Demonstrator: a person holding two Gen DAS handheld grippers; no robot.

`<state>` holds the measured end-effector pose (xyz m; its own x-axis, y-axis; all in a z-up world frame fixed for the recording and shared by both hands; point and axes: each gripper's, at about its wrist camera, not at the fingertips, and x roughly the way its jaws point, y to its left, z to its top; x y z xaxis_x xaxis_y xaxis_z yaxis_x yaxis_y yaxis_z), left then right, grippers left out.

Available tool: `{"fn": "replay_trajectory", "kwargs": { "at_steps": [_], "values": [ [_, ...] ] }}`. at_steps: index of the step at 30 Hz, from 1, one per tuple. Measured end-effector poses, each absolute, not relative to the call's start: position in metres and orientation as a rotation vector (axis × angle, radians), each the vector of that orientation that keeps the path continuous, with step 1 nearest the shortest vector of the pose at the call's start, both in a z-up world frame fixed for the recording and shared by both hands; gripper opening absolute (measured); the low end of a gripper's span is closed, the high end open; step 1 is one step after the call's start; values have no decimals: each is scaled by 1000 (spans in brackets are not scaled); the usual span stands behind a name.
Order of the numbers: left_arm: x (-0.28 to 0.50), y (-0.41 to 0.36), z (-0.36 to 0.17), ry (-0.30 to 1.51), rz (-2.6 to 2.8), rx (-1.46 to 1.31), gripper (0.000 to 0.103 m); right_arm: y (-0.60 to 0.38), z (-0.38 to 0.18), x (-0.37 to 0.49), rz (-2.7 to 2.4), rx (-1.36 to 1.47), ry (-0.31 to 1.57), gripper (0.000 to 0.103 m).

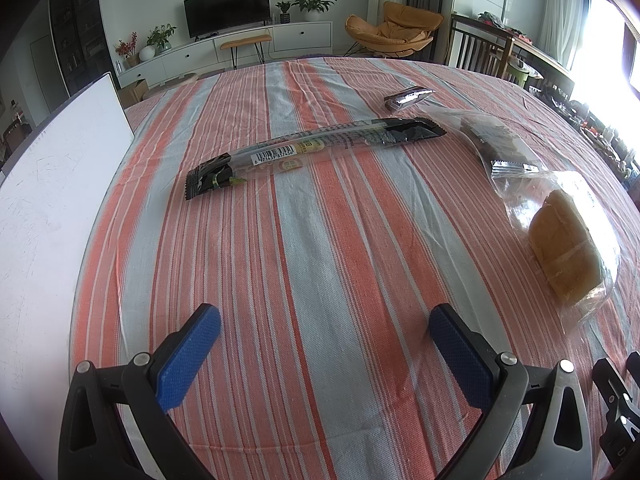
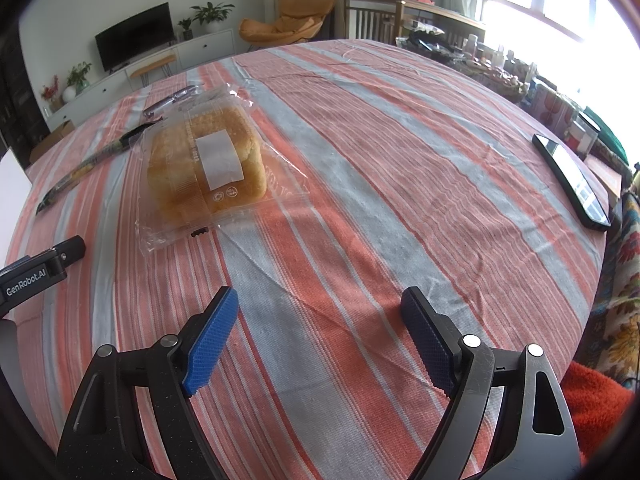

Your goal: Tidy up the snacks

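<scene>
Hovering over the striped worktop (image 1: 304,264), the left gripper (image 1: 324,322) has its fingers spread wide with nothing between them, and the right gripper (image 2: 320,304) likewise. Only the right view shows a phone (image 2: 572,180) at the worktop's right edge; only the left shows a white board (image 1: 52,200). The bagged bread (image 2: 208,164) lies nearer, the long snack stick (image 1: 312,148) beyond, its length running left-to-right, the right end farther off.

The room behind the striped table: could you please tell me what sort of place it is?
Most likely a home living and dining room. Behind the table with the striped cloth there is a television on a low white cabinet, an orange lounge chair, and potted plants.
</scene>
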<state>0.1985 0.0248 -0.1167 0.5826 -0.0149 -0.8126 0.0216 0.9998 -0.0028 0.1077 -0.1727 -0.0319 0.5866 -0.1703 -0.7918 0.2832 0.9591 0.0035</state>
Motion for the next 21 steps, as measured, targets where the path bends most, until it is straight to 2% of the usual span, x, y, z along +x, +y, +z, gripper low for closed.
{"fn": "replay_trajectory", "kwargs": {
  "at_steps": [13, 14, 17, 18, 21],
  "values": [
    [198, 24, -116, 951, -21, 10, 103, -173, -32, 107, -263, 135, 907, 87],
    [200, 24, -115, 971, -27, 17, 103, -172, -32, 108, -262, 135, 907, 87],
    [222, 19, -107, 1204, -69, 45, 102, -172, -32, 108, -262, 135, 907, 87],
    [229, 17, -100, 1237, -109, 67, 99, -172, -32, 108, -262, 134, 907, 87],
    [252, 2, -53, 1131, -205, 295, 100, -171, -33, 109, -255, 132, 911, 89]
  ]
}}
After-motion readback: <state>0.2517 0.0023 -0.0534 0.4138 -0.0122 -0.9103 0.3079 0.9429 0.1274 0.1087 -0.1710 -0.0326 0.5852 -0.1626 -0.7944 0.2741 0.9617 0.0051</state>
